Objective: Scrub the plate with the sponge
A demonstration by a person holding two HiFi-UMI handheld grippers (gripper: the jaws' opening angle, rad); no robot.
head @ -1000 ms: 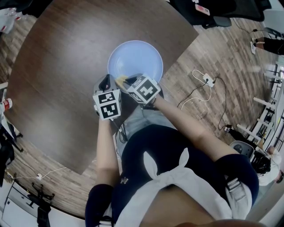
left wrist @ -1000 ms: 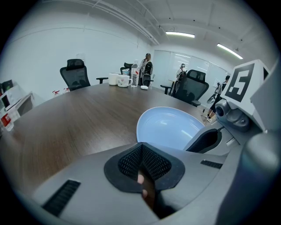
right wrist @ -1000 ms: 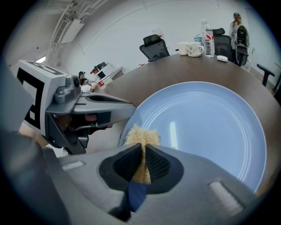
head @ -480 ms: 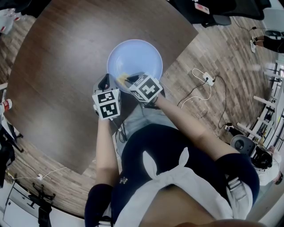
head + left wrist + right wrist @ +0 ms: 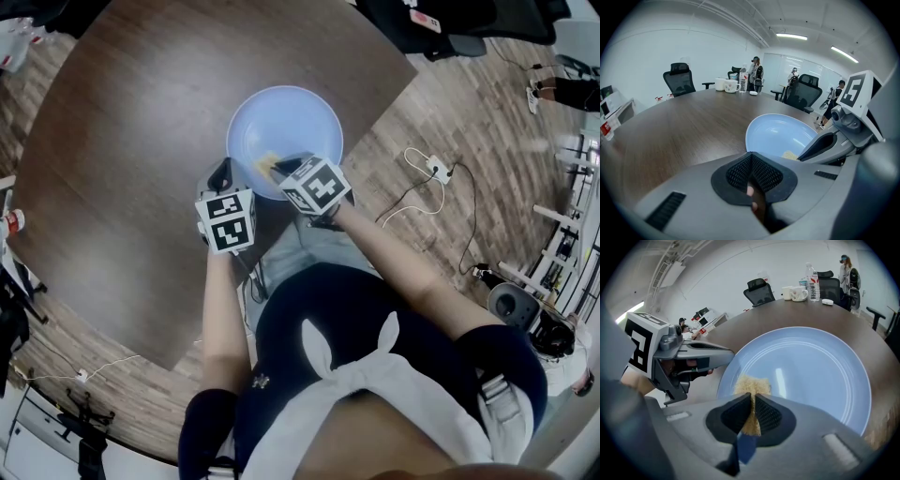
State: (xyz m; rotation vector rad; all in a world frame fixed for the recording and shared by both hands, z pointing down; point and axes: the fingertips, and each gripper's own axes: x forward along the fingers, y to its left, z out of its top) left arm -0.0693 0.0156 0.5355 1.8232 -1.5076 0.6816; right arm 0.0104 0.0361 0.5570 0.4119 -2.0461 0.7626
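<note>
While my right gripper (image 5: pixel 753 401) pinches a coarse yellow sponge (image 5: pixel 750 384) on the round pale-blue plate (image 5: pixel 811 366), near left, my left gripper (image 5: pixel 751 161) is closed, empty, beside it.

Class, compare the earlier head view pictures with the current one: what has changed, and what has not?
The right gripper, fingers shut on the sponge, slid slightly to the person's right across the plate. The left gripper and the plate stayed where they were.
</note>
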